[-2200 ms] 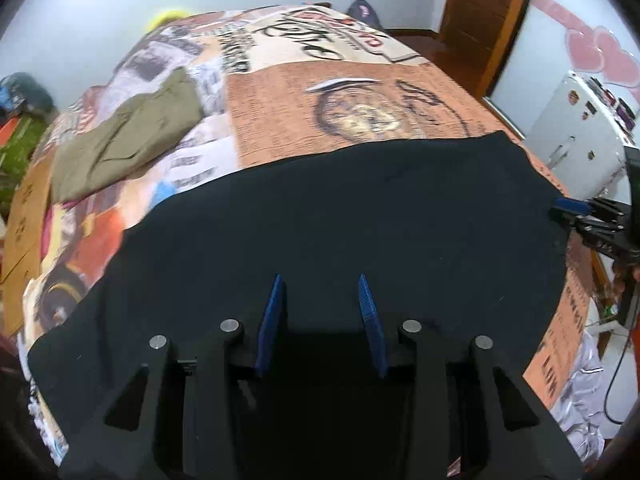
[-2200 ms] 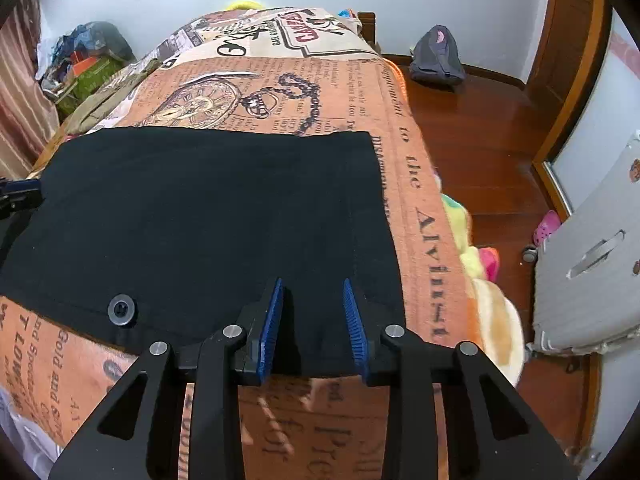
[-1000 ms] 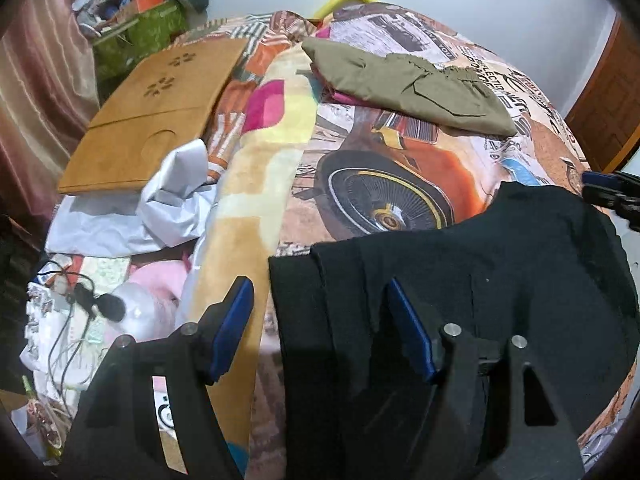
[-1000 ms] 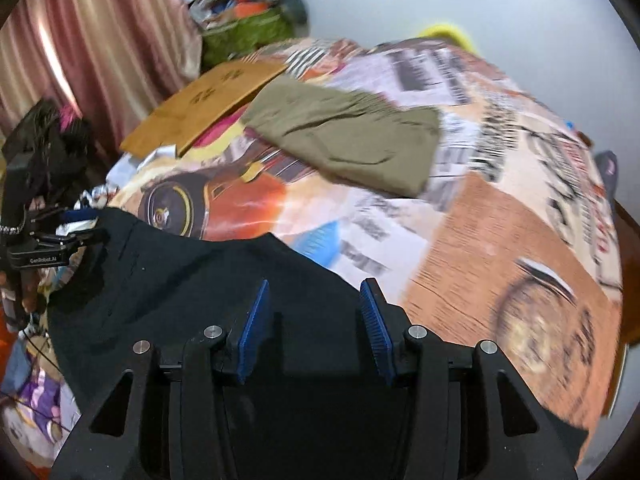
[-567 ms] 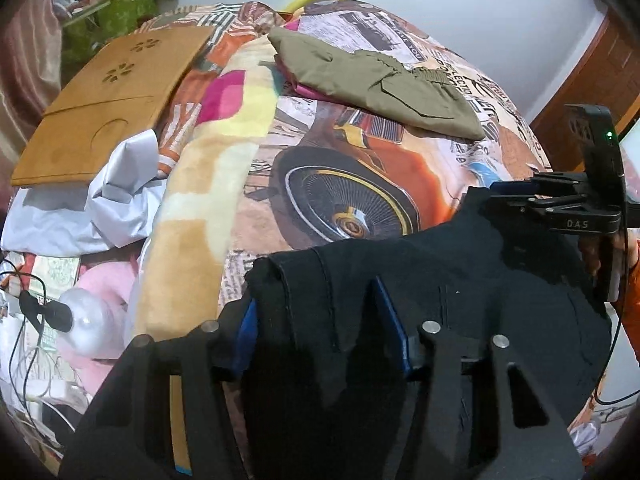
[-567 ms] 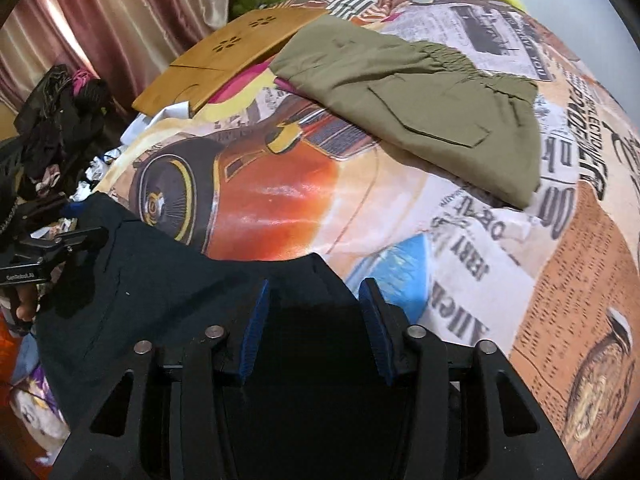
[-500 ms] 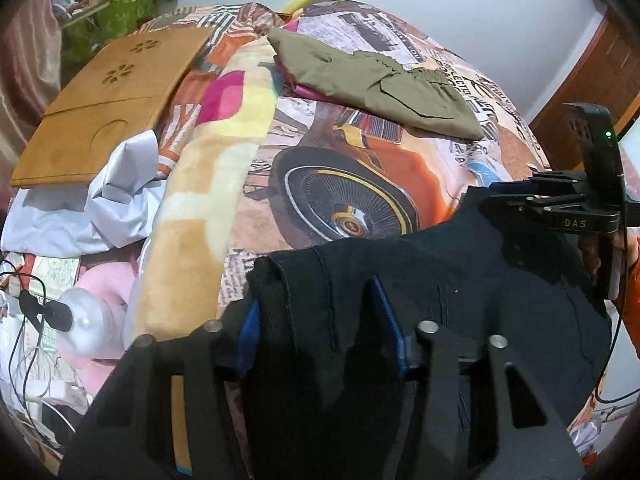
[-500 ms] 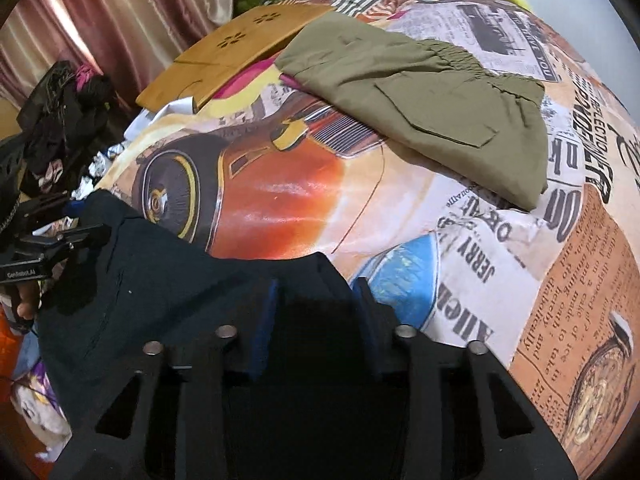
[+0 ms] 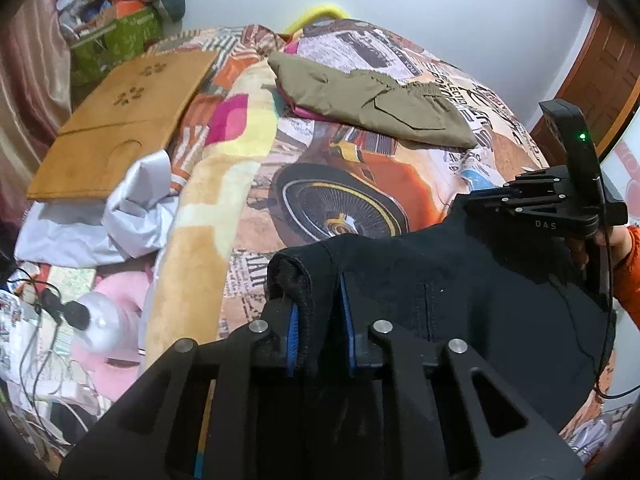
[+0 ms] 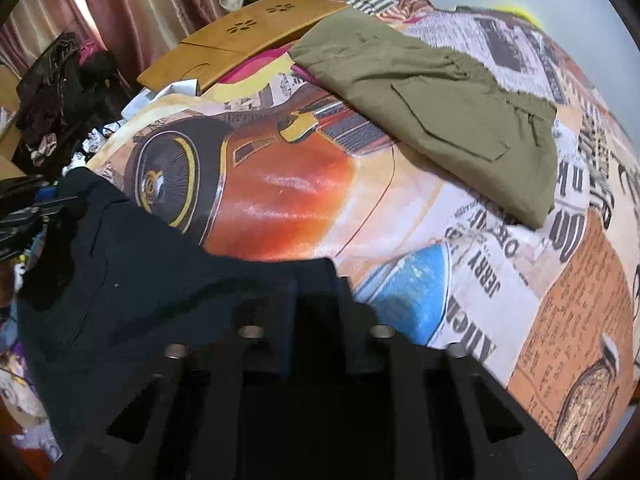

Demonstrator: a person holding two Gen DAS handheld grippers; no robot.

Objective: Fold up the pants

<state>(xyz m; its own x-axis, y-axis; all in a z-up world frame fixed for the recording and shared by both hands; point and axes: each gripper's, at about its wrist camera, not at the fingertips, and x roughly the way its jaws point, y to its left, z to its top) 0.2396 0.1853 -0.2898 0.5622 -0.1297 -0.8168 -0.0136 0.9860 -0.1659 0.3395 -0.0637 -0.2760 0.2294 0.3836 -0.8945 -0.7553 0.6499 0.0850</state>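
you have the black pants [image 9: 460,280] pinched at the bed's [image 9: 320,184] near edge by the left gripper [image 9: 320,332] and right gripper [image 10: 316,304], mid-fold, so next carry both corners across evenly.

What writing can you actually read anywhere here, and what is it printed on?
"DAS": on the black body of the right tool, seen from the left tool's camera.
"JERRY": on the printed blanket, beside the blue patch.
"SELECTED": on the blanket next to the olive pants, partly legible.
The blanket's other newspaper lettering is too distorted or blurred to read.
Nothing legible on the black pants or the wooden board.
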